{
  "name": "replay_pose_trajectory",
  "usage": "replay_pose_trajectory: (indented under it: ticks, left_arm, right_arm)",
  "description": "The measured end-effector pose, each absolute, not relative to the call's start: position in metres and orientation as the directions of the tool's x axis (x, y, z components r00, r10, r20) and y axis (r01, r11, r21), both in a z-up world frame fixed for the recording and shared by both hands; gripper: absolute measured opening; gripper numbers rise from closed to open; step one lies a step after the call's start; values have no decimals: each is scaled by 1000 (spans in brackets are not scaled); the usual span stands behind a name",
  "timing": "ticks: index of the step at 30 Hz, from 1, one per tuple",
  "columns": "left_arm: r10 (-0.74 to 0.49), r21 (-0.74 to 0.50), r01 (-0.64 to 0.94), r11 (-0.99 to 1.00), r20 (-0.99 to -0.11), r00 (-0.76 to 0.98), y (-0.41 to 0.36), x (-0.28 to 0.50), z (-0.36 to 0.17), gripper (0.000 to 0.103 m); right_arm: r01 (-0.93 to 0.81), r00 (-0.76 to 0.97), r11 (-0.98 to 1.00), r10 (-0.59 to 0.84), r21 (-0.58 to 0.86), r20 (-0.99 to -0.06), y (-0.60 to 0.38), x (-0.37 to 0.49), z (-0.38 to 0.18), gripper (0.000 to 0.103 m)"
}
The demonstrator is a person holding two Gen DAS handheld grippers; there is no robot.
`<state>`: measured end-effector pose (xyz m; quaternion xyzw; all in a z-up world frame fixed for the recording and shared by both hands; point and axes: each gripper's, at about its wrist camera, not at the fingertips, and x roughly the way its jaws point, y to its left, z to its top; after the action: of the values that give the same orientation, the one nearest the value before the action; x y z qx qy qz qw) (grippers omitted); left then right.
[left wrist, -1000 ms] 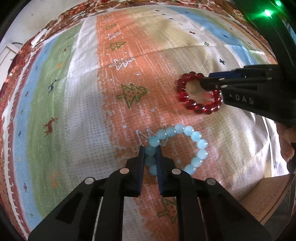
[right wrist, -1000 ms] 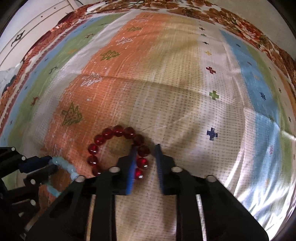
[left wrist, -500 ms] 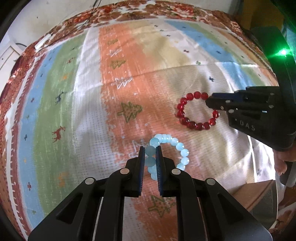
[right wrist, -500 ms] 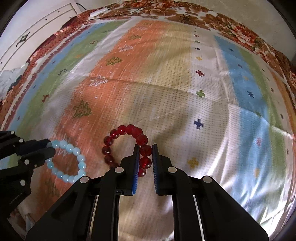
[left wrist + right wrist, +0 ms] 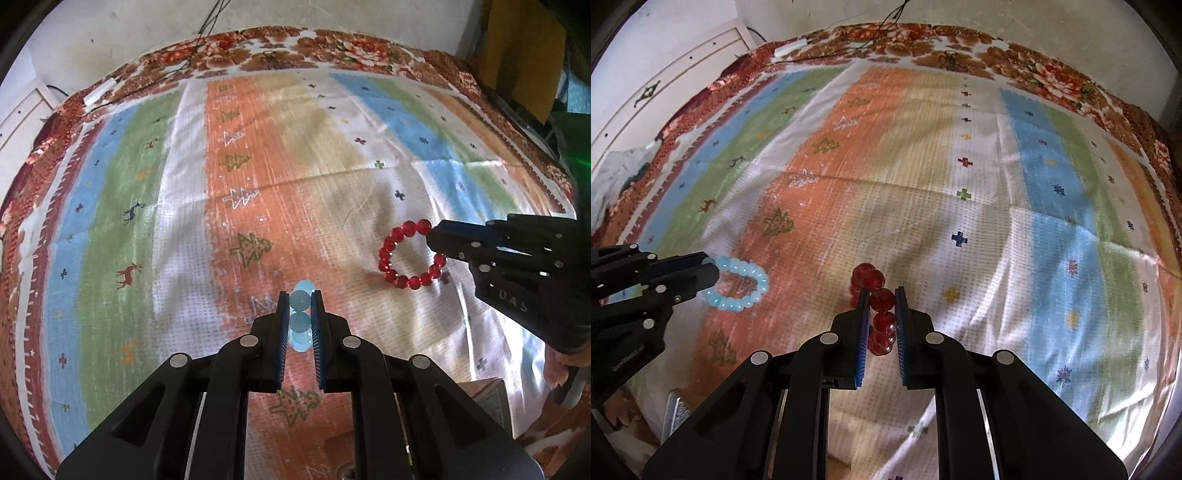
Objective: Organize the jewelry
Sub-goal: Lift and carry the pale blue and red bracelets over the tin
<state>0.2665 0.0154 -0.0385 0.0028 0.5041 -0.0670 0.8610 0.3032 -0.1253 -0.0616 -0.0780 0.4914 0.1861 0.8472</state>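
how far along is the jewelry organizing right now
Both pickups look done: the left gripper is shut on the light blue bracelet, and the right gripper is shut on the red bracelet. Both hang above the striped cloth. Putting them away is left; no container is clearly visible.

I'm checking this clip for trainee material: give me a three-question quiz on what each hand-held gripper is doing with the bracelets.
1. True or false: the left hand-held gripper is shut on the red bracelet.
2. Which bracelet does the right hand-held gripper hold? A) pale blue bracelet B) red bracelet
3. Fill in: both bracelets hang above a striped ____.

Key: 1 false; 2 B; 3 cloth.
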Motion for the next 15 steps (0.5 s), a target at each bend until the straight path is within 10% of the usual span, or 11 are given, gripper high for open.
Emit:
replay_pose_trajectory:
  ticks: [15]
  left_arm:
    - [-146,-91,127,988,-824,548,4,242,-8,11]
  right_arm:
    - [-412,505,906,313,94,-804,-137,261,-22,14]
